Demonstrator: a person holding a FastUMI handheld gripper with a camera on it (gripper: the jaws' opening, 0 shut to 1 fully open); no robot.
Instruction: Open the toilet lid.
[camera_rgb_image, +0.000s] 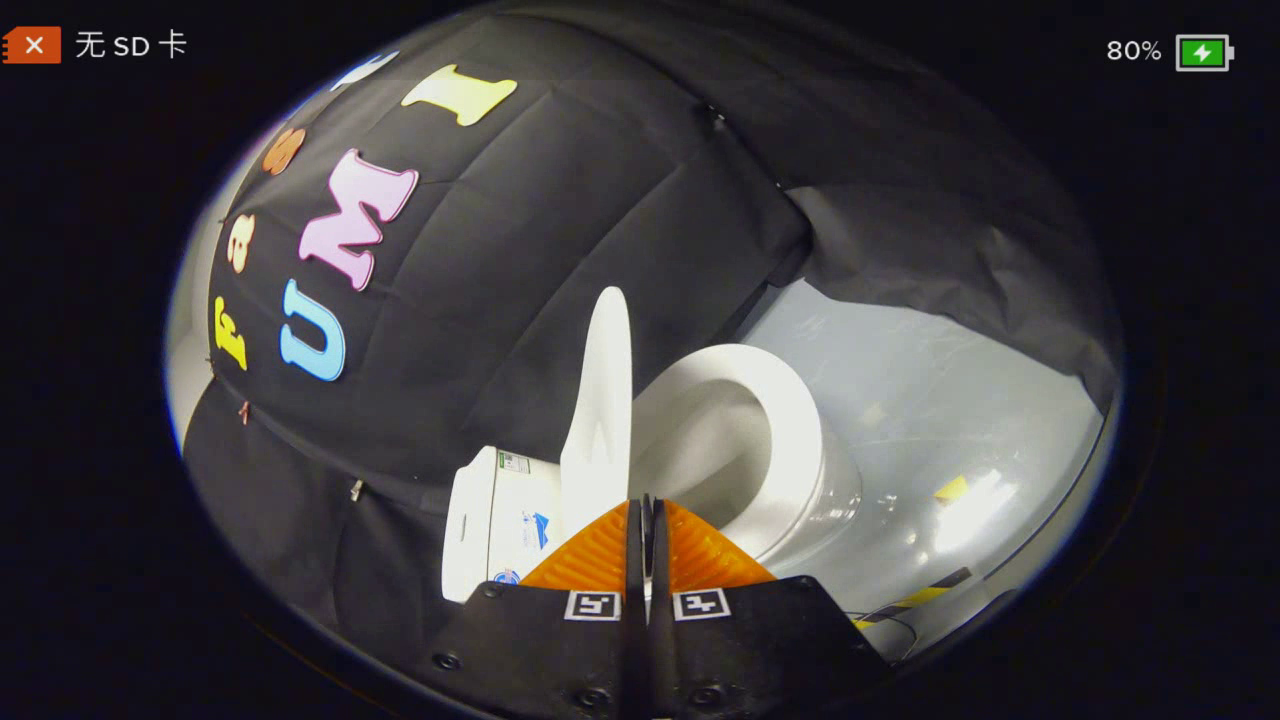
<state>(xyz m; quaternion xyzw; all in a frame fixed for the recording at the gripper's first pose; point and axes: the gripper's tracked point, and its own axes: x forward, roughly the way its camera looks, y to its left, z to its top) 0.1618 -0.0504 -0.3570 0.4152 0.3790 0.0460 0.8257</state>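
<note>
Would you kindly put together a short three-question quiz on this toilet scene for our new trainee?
1. True or false: the toilet lid stands raised, up off the seat.
2. The gripper has its fingers: A) wide apart around the lid; B) closed together with nothing between them; C) pressed on the tank.
3. Fill in: a strip of yellow-and-black tape lies on the ____.

Key: 1 true; 2 B; 3 floor.
</note>
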